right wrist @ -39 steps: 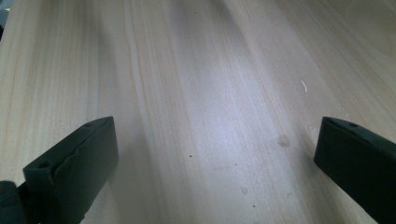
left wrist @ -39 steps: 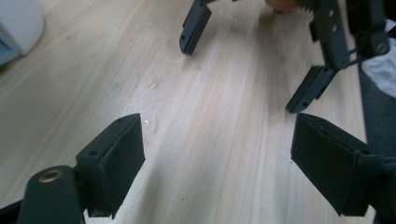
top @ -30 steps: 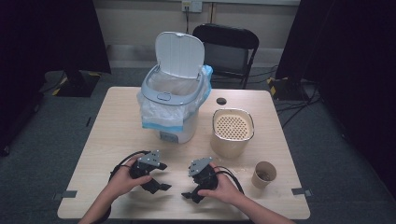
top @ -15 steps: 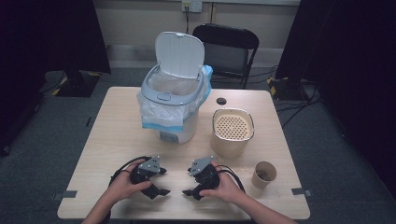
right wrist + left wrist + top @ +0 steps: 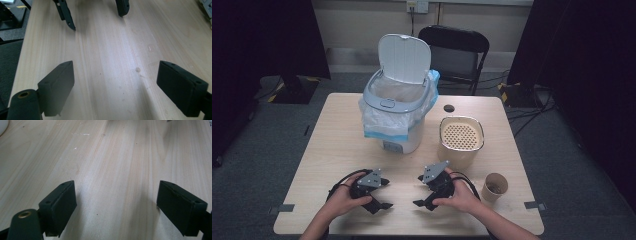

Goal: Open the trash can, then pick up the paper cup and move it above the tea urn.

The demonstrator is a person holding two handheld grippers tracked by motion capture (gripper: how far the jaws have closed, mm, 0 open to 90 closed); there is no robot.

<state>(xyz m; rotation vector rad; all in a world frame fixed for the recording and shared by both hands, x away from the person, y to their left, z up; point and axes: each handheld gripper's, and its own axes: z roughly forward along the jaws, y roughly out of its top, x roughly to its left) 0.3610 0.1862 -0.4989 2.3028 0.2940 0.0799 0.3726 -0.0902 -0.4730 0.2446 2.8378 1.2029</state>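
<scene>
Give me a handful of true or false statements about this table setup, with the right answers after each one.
1. The white bin's lid stands open. True.
2. The paper cup sits at the far left corner of the table. False: it stands near the right edge, close to the right gripper.
3. Both grippers have their jaws apart with nothing between them. True: the left gripper and the right one each show bare wood between the jaws.
4. The beige container with the perforated top lies inside the bin. False: it stands on the table to the bin's right.
5. A black folding chair stands behind the table. True.
</scene>
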